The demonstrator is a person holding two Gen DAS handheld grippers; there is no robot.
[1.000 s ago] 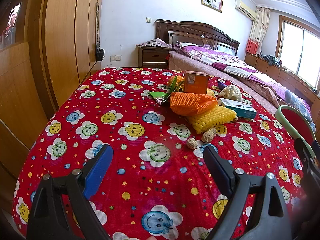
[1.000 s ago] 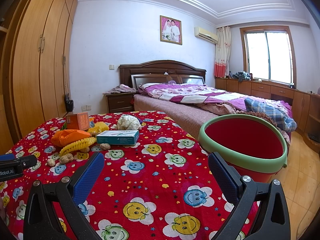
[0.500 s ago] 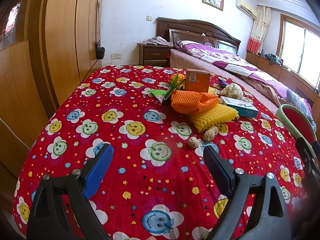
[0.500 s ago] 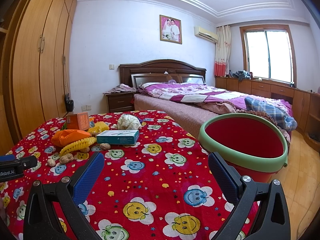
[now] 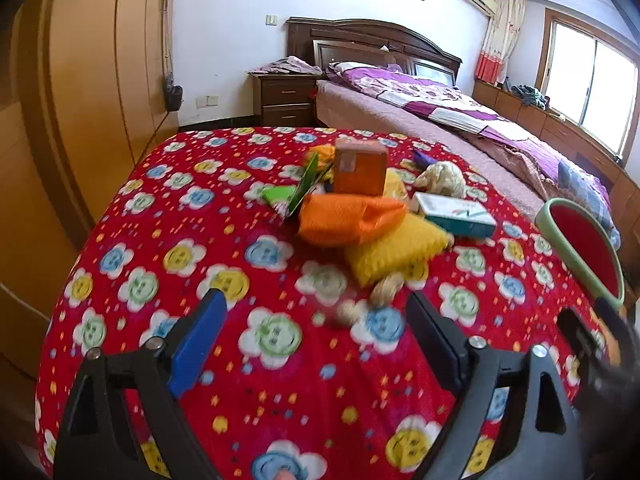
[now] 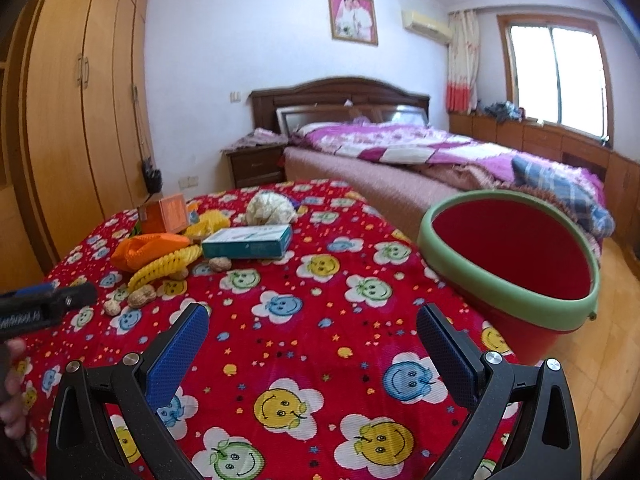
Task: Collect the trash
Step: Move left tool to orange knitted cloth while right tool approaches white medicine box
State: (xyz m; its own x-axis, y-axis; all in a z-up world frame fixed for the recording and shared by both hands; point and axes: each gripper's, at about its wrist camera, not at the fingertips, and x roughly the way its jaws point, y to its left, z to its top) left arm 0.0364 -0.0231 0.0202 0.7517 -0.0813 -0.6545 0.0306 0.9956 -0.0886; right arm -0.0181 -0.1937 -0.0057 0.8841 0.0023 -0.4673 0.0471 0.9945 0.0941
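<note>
A pile of trash lies mid-table: an orange box [image 5: 360,170], an orange mesh bag [image 5: 348,220], a yellow mesh bag [image 5: 396,246], a teal carton [image 5: 454,210], a crumpled paper ball [image 5: 440,176], green wrappers [image 5: 296,190] and peanuts [image 5: 386,286]. My left gripper [image 5: 316,336] hovers open just short of the peanuts, nothing between its fingers. My right gripper [image 6: 312,340] is open over bare cloth, the pile to its left: the teal carton [image 6: 246,242], the peanuts [image 6: 142,296]. A red bin with a green rim [image 6: 508,260] stands at the table's right edge.
The table wears a red cloth with smiley flowers [image 5: 180,256]. A wooden wardrobe [image 5: 100,80] runs along the left. A bed [image 6: 400,152] and a nightstand [image 5: 286,98] lie beyond. The left gripper's tip [image 6: 44,306] and a hand show at the right view's left edge.
My left gripper has moved forward toward the peanuts and the pile. The right gripper has swung and tilted, so the red bin sits nearer and more in front.
</note>
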